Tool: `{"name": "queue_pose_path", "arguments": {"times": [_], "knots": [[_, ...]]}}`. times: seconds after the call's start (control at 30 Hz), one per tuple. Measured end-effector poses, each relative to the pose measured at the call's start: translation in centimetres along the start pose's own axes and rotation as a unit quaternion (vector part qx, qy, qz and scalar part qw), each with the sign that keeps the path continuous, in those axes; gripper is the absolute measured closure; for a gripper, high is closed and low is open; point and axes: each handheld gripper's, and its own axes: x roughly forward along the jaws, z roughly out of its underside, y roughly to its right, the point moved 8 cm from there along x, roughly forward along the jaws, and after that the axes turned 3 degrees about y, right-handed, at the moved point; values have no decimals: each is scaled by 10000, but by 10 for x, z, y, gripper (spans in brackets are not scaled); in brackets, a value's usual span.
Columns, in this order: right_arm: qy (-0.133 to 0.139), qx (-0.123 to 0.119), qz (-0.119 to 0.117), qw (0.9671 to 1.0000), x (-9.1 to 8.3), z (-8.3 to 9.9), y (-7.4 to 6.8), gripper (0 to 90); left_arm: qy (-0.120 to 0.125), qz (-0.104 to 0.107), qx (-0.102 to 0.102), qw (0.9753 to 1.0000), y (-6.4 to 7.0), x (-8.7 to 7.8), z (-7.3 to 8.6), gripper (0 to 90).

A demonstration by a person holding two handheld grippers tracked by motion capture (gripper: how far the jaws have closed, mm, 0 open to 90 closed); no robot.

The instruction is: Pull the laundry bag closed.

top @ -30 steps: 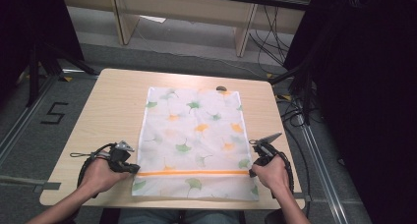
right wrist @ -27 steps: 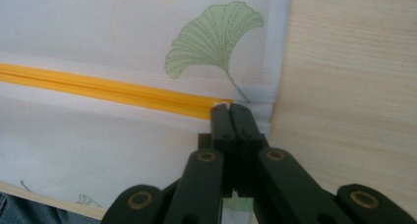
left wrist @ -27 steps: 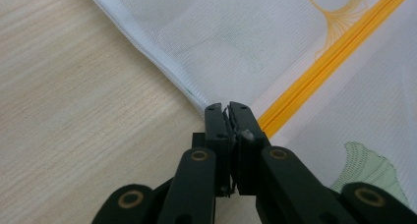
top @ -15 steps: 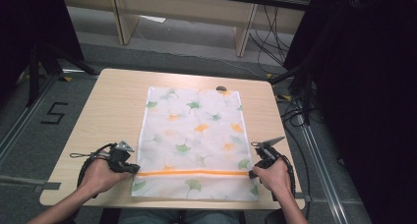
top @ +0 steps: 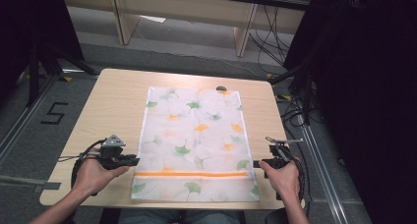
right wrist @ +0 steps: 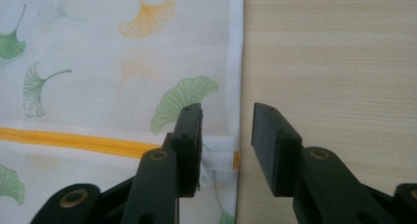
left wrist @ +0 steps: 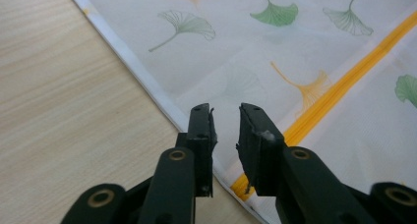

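Flat at table (top: 113,101) centre: leaf-print mesh bag (top: 194,143) with orange zipper (top: 192,174). At 8 o'clock, left gripper (top: 134,160), jaws parted over zipper end; at 4 o'clock, right gripper (top: 256,163), jaws spread astride bag edge.

Your right gripper (right wrist: 227,130) has its two black jaws parted, with a clear gap between them. Below them lies a white bag (right wrist: 113,62) printed with green and orange ginkgo leaves, spread flat on the wooden table (right wrist: 334,52). The bag's edge runs up the frame through that gap. The left jaw sits over the bag, its tip on a green leaf (right wrist: 179,98); the right jaw is over bare table. An orange zipper (right wrist: 74,140) crosses the bag toward the edge, and its white pull (right wrist: 216,162) shows just beside the left jaw.
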Motion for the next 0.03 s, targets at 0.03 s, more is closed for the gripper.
{"name": "queue_pose_path", "arguments": {"times": [0.03], "knots": [[59,60,10,10000,0,-1,0,635,79,54,-84,9999,1,0,-2,734]]}}
